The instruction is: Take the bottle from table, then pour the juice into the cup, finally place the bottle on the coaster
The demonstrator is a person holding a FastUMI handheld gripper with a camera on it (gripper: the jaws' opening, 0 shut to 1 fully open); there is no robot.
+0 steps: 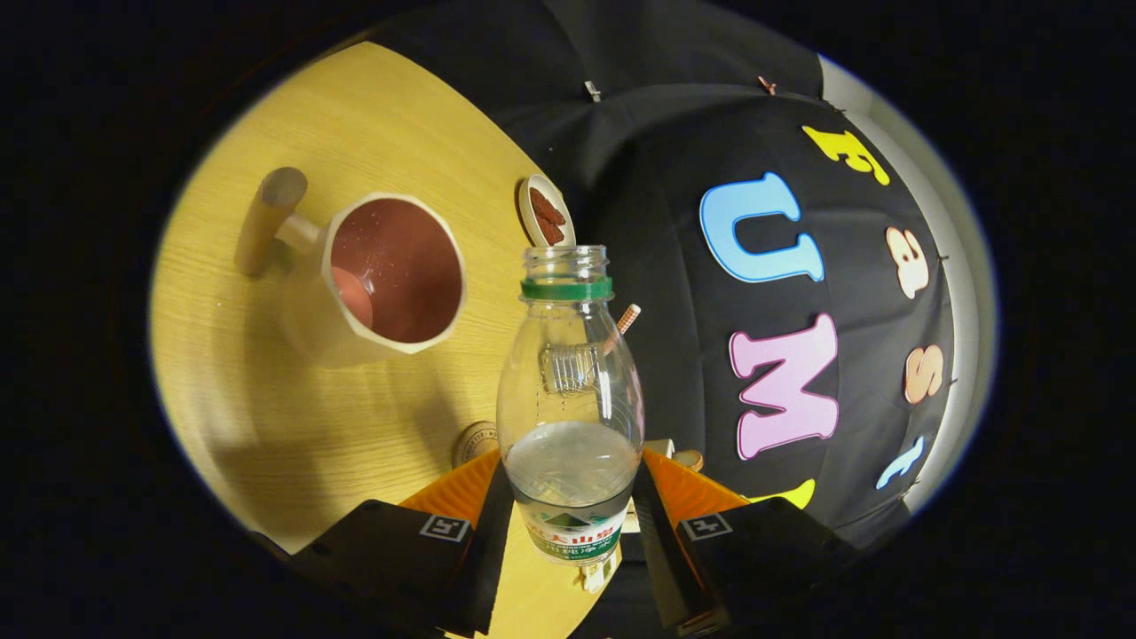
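gripper (pixel 570 510) clamped on the bottle (pixel 570 399), both fingers pressing its lower sides, bottle capless, partly filled, held off the table (pixel 266 426). cup (pixel 382 280) beyond the fingers, mid-table. coaster (pixel 545 210) near the table's far edge.

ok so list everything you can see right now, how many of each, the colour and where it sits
bottle: one, clear plastic with a green neck ring, no cap, partly filled with clear liquid, held between the claw's fingers.
cup: one, cream outside, reddish-brown inside, with a wooden handle, on the table beyond the fingers, off to the bottle's side.
coaster: one, pale rim with a dark red pattern, at the table's far edge past the bottle mouth.
small round thing: one, tan, on the table just beside the fingers; what it is cannot be told.
table: one, light wood.
claw: one, both fingers pressed on the bottle's lower body.
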